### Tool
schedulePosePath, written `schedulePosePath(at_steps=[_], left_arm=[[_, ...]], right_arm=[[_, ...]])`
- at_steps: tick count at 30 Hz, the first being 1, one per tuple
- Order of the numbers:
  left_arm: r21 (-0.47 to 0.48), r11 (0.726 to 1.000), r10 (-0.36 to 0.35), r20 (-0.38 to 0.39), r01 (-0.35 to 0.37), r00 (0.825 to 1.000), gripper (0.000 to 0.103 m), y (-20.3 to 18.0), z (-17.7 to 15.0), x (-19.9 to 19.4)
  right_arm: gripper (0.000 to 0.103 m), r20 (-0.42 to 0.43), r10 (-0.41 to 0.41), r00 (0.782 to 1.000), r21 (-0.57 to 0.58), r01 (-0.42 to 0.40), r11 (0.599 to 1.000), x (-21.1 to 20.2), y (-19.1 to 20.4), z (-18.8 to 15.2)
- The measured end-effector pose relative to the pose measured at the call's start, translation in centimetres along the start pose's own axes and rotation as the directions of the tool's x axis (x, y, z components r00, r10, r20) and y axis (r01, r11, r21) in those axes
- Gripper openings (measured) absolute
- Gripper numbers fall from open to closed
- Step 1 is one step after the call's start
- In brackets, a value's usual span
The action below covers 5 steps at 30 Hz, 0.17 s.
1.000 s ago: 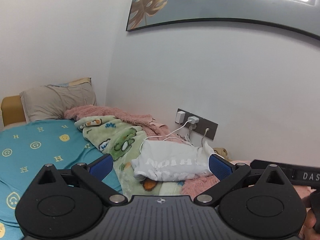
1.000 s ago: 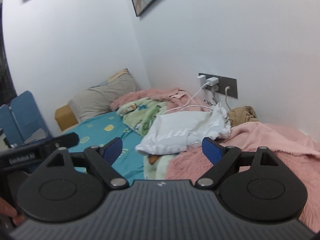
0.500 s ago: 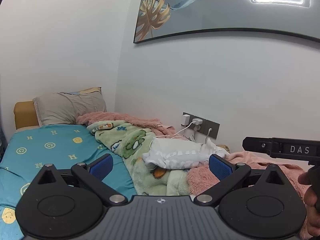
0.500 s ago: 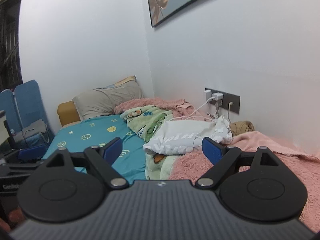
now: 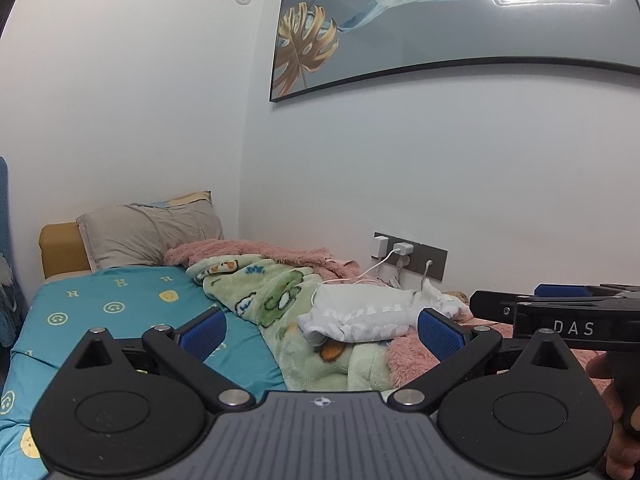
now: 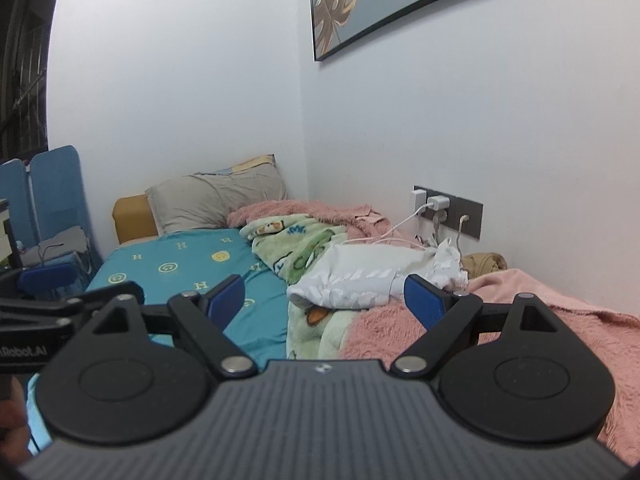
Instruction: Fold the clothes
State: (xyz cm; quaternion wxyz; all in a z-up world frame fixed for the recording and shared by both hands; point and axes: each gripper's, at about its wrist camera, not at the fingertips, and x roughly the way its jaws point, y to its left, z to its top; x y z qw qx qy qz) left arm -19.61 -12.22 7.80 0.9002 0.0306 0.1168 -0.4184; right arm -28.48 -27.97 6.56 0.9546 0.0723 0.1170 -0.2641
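White walls [image 5: 400, 168] meet in a corner behind the bed [image 5: 120, 308], which wears a teal smiley-print sheet. A grey pillow [image 5: 148, 232] leans on a mustard headboard [image 5: 60, 248]. Above hangs a gold-leaf framed picture [image 5: 400, 28], a ceiling light glaring in its glass. A dark socket strip [image 6: 448, 210] sits low on the wall; blue folding chairs [image 6: 48, 196] stand beside the bed

Teal bedsheet [image 5: 120, 312] dotted with yellow smiley faces (and small H letters); green cartoon-print blanket [image 5: 288, 300]; fluffy pink blanket [image 6: 540, 320]; white garment [image 6: 360, 276]; grey pillow [image 5: 148, 232]; blue-padded black jaws.
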Motion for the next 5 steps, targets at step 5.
schedulePosePath(at_steps=[5], left_arm=[[0.002,1.0,0.006,-0.001,-0.006,1.0,0.103,0.1,0.03,-0.11]], right_arm=[[0.088,-0.001,-0.006,1.0,0.0,0.006,1.0,-0.14,0.1,-0.06]])
